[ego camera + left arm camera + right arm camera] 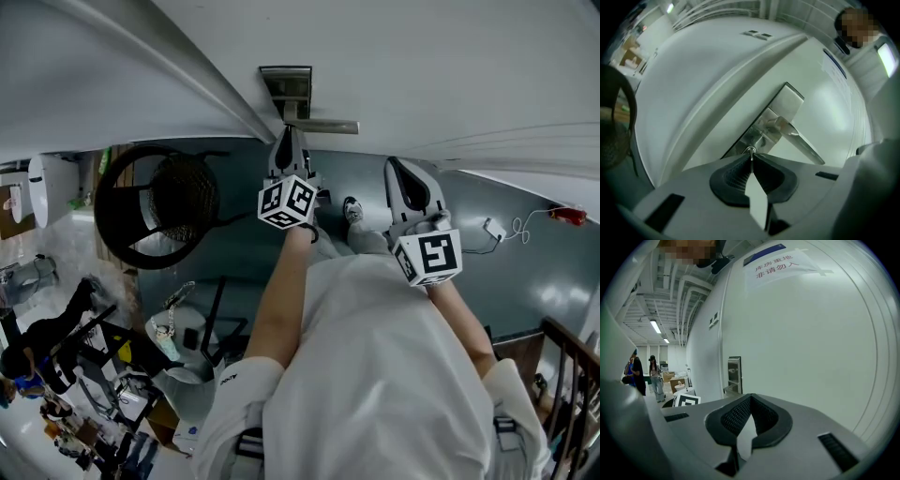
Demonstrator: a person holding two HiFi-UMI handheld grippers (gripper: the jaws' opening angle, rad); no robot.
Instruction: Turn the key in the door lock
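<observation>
The steel lock plate (286, 89) with its lever handle (328, 126) sits on the white door (422, 56). My left gripper (289, 129) points level at the plate just below the handle. In the left gripper view its jaws (750, 155) are pinched on the small metal key (750, 151), which sticks out of the lock plate (785, 105) under the handle (801, 140). My right gripper (397, 167) hangs to the right, short of the door and holding nothing. Its jaw tips (750, 397) meet, and the lock plate (734, 373) lies ahead on its left.
A paper sign (780, 263) is taped high on the door. A round black chair (155, 202) stands on the floor at left, above clutter (112, 375). A stair railing (572, 356) is at lower right. People (656, 376) stand far down the hall.
</observation>
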